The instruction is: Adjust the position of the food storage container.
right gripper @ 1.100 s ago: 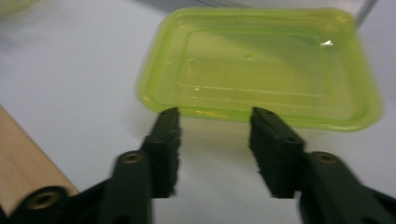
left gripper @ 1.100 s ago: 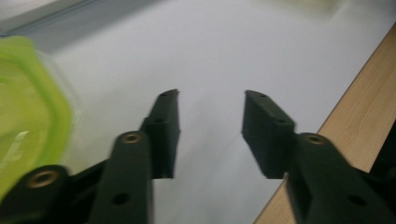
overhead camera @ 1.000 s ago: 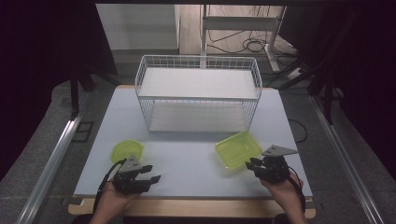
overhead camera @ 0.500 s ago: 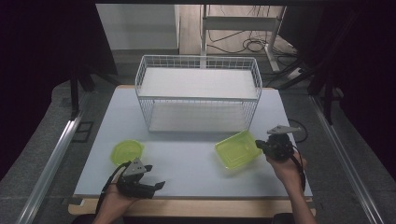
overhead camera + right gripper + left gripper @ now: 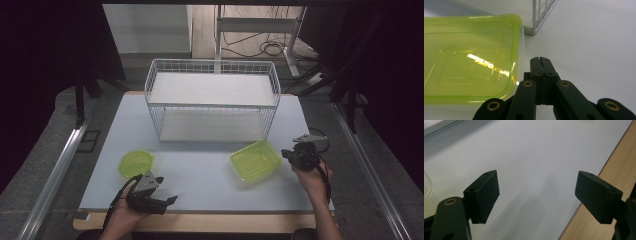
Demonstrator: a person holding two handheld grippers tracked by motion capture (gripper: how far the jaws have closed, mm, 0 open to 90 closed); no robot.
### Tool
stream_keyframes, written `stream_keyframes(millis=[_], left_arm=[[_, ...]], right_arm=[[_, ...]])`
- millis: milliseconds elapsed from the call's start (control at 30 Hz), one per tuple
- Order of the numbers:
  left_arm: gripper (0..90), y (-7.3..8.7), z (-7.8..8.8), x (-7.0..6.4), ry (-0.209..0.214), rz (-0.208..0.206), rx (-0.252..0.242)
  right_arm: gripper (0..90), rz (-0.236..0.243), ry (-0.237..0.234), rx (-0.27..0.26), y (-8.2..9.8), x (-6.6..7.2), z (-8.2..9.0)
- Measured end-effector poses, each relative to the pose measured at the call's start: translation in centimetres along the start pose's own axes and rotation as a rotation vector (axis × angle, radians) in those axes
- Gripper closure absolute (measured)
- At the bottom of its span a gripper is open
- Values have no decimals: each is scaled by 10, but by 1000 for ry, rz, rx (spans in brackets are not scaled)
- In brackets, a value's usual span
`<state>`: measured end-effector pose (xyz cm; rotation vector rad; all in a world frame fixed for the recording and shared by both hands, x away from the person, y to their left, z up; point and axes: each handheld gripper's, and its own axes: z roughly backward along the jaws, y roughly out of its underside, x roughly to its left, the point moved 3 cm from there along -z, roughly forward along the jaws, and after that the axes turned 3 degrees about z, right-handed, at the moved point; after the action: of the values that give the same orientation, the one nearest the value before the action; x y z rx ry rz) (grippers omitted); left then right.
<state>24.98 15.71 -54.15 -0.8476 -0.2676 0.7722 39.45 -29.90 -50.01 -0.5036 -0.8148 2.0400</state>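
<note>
Round green container (image 5: 136,162) sits at the table's (image 5: 200,185) left front; just nearer us, our left gripper (image 5: 159,192) has been opening, jaws apart over bare tabletop. Rightward lies the rectangular green container (image 5: 255,160), our right gripper (image 5: 292,155) pinched closed beside it, empty.

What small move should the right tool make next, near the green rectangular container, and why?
Probably open its jaws first. The right tool sits shut, just beside the green rectangular container without gripping it, so it cannot take the rim until the jaws part.
</note>
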Motion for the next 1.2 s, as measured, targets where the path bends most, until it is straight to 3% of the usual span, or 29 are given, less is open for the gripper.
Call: stream_keyframes(millis=[400, 667, 1200], left_arm=[[195, 2, 0, 0, -19, -28, 24], [195, 3, -1, -1, -17, -36, 30], [194, 2, -3, -3, -14, -49, 37]], right_arm=[[893, 39, -73, 30, 3, 21, 0], [892, 74, -144, 41, 4, 44, -1], [891, 126, -200, 39, -9, 71, -15]])
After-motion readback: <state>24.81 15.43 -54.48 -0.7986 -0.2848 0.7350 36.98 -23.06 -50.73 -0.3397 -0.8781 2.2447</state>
